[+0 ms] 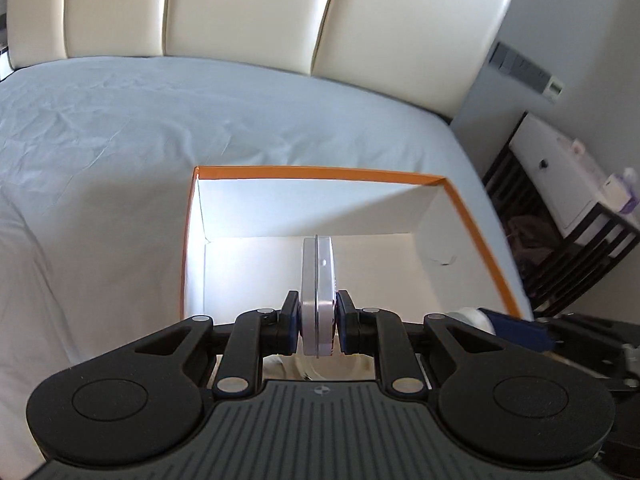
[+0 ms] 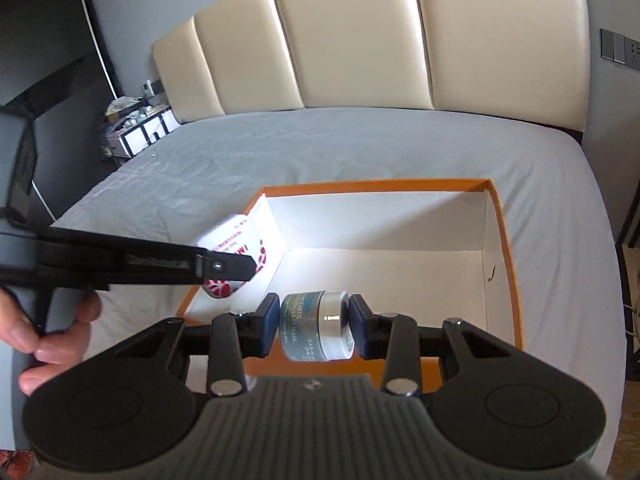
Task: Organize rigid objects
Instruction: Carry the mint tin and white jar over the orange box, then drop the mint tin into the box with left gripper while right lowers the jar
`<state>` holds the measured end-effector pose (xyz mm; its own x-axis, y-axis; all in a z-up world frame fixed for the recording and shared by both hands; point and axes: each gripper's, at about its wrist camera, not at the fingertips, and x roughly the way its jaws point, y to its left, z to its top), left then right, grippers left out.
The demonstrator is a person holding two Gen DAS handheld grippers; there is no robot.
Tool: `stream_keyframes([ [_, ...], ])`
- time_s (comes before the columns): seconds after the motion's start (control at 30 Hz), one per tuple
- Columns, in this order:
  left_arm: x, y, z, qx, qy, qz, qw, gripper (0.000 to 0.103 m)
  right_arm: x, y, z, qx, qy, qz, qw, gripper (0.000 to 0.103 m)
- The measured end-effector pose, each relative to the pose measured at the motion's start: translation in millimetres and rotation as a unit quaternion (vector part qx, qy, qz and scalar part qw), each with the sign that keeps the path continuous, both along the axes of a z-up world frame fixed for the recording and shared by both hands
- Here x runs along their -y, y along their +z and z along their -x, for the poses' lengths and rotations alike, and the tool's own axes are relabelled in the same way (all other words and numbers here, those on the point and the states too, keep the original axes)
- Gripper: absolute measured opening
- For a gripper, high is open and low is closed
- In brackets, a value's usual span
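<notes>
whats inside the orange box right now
The orange box shows only bare white floor and walls. The tin in the left gripper and the jar in the right gripper hang over it, hiding its near end.

Cream padded headboard, grey bedsheet, cluttered nightstand.

The jar clamped in my right gripper carries a label ending in "MASK"; I think "CLAY" precedes it. Red print on the tin is unreadable.
</notes>
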<state>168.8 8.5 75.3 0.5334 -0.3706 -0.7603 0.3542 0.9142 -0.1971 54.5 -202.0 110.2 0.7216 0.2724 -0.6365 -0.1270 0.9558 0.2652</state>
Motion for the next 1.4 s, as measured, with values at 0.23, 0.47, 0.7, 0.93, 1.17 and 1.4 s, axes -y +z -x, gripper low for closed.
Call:
stream_keyframes([
  [0.23,-4,-56,-31,-0.071,-0.017,-0.024,0.997,0.02,-5,-12,-47,-0.026,-0.004,0.047,0.999,0.037],
  [0.47,13,-76,-34,-0.063,-0.039,-0.099,0.9923,0.02,-9,-39,-82,-0.064,-0.007,0.065,0.996,0.037],
  [0.7,21,-82,-30,-0.047,-0.043,-0.136,0.9887,0.025,-20,-40,-93,-0.062,0.005,0.082,0.995,0.037],
  [0.93,14,-71,-30,-0.021,-0.033,-0.101,0.9941,0.028,-24,-37,-92,-0.063,0.007,0.086,0.994,0.037],
  [1.17,-36,-21,-22,0.054,0.05,0.016,0.9972,0.028,-23,-33,-96,-0.071,-0.001,0.1,0.992,0.037],
  [1.4,-89,-19,-30,0.044,0.141,0.06,0.9872,0.03,-40,-37,-116,-0.094,0.005,0.104,0.99,0.037],
])
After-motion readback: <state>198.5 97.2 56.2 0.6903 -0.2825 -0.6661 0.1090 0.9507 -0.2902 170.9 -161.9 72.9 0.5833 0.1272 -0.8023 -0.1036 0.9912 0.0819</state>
